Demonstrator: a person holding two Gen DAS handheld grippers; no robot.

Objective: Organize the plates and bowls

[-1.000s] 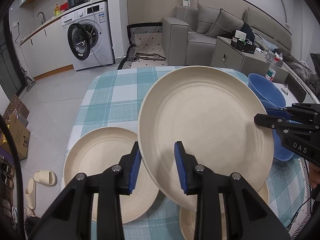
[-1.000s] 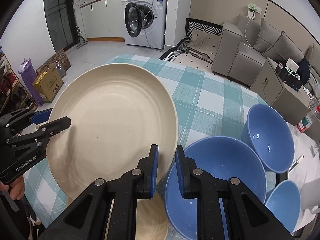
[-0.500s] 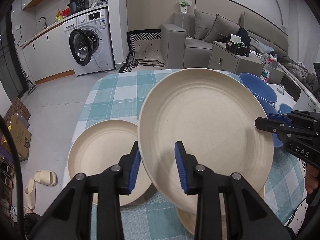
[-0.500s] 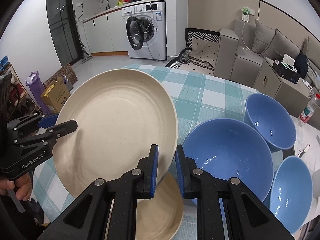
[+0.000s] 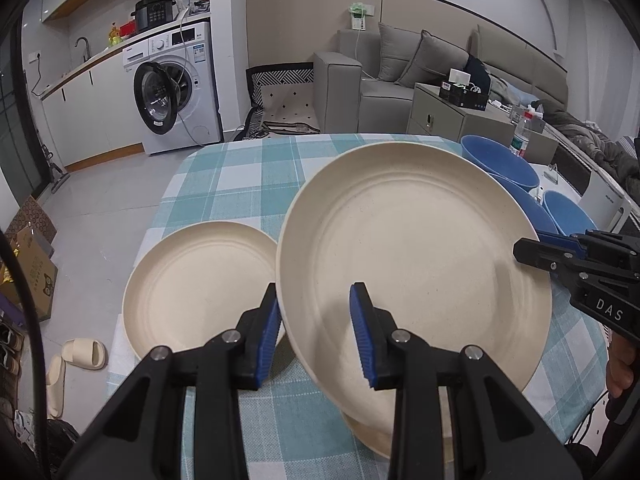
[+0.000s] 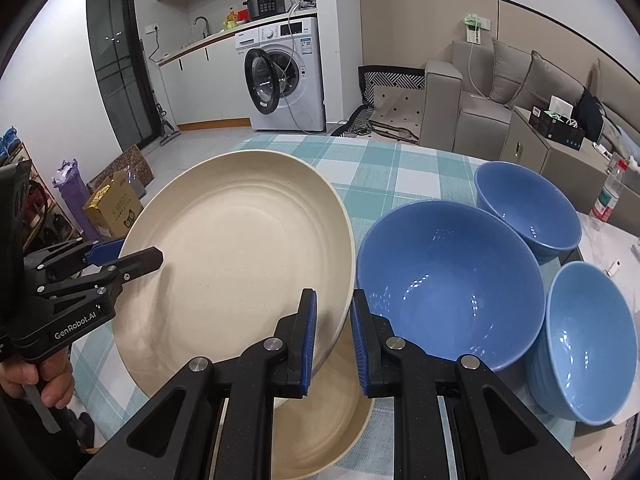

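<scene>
Both grippers hold one large cream plate (image 5: 416, 248), also in the right wrist view (image 6: 240, 256), tilted above the table. My left gripper (image 5: 314, 336) is shut on its left rim. My right gripper (image 6: 334, 340) is shut on its right rim, and it also shows in the left wrist view (image 5: 536, 246). A second cream plate (image 5: 200, 284) lies flat on the table to the left. A third cream plate (image 6: 320, 420) lies under the held one. Three blue bowls stand on the right: a large one (image 6: 448, 284), a far one (image 6: 528, 208) and a near one (image 6: 588, 336).
The table has a teal checked cloth (image 5: 248, 176). A white pad (image 6: 600, 236) with a plastic bottle (image 6: 610, 192) lies right of the bowls. Beyond the table are a washing machine (image 5: 176, 88), a grey sofa (image 5: 400, 80) and boxes (image 6: 112, 204) on the floor.
Both grippers have risen and pulled back with the plate between them. More of the table, the flat left plate and all three bowls now show.
</scene>
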